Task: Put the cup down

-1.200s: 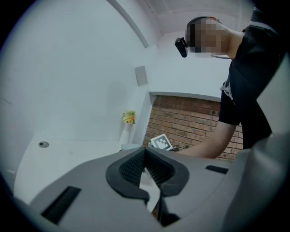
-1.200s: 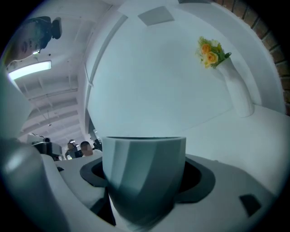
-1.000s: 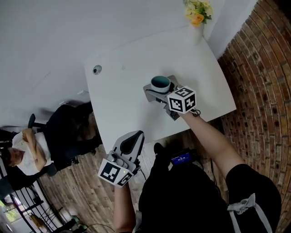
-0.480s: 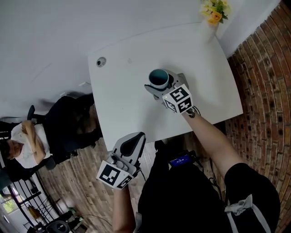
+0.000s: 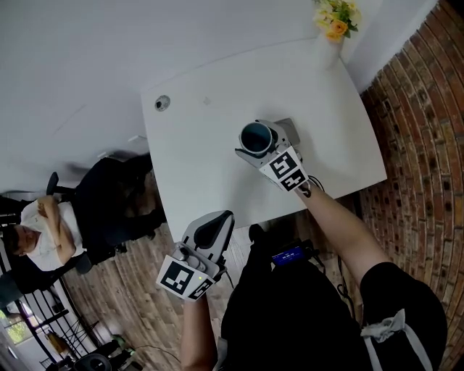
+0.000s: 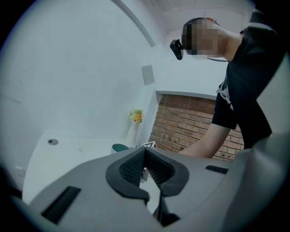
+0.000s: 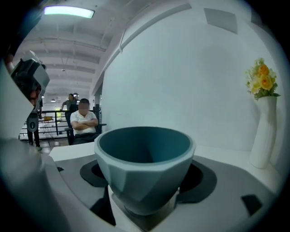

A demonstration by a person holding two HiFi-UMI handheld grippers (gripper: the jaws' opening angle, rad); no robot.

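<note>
The teal cup [image 5: 255, 138] is being gripped low on its sides by right gripper [image 5: 261, 145], frame center, over white table [image 5: 188, 167]. Prob. hard, slippery, breakable. Lower left, left gripper [image 5: 210, 228] is being carried closed, empty.

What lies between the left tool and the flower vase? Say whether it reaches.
Probably not from here. The left tool hangs off the table's near edge; the vase stands at the far corner, with the right tool and cup roughly between.

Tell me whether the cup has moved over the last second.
Yes, slightly. The cup, in the right gripper, now sits a little farther from the flowers at the table's far corner, toward the left.
</note>
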